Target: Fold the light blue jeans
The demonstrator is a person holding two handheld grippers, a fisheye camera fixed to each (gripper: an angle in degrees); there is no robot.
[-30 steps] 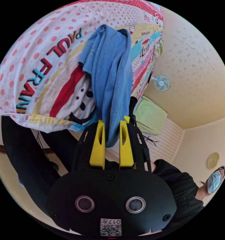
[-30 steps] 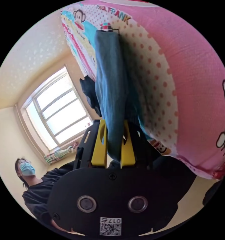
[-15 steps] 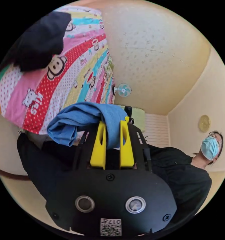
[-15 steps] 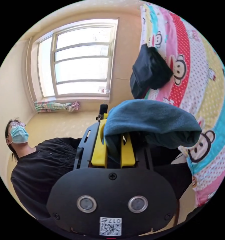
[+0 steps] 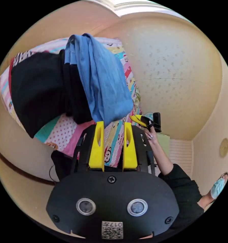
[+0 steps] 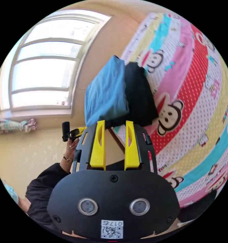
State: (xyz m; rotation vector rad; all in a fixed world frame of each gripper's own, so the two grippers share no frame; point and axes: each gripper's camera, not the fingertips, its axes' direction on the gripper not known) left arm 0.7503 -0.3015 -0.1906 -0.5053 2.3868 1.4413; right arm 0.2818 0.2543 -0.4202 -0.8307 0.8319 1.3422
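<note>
left gripper view, folded jeans point(image 5: 101, 81) partly covering dark clothes point(image 5: 40, 88)

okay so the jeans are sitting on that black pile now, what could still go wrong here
The folded light blue jeans rest on the black clothes near the bed's edge, and one end overhangs the stack, so they might slide off or unfold. Both the left tongs and right tongs are open close by; pulling away carelessly could snag the overhanging fold.

Light blue jeans point(image 5: 101, 83) seen as soft, matt denim cloth, lying on dark matt folded fabric point(image 5: 43, 88) ahead of the yellow jaws. Bedsheet point(image 6: 195, 106) is printed matt cotton. Left gripper point(image 5: 113, 126) body: smooth matt plastic.
</note>
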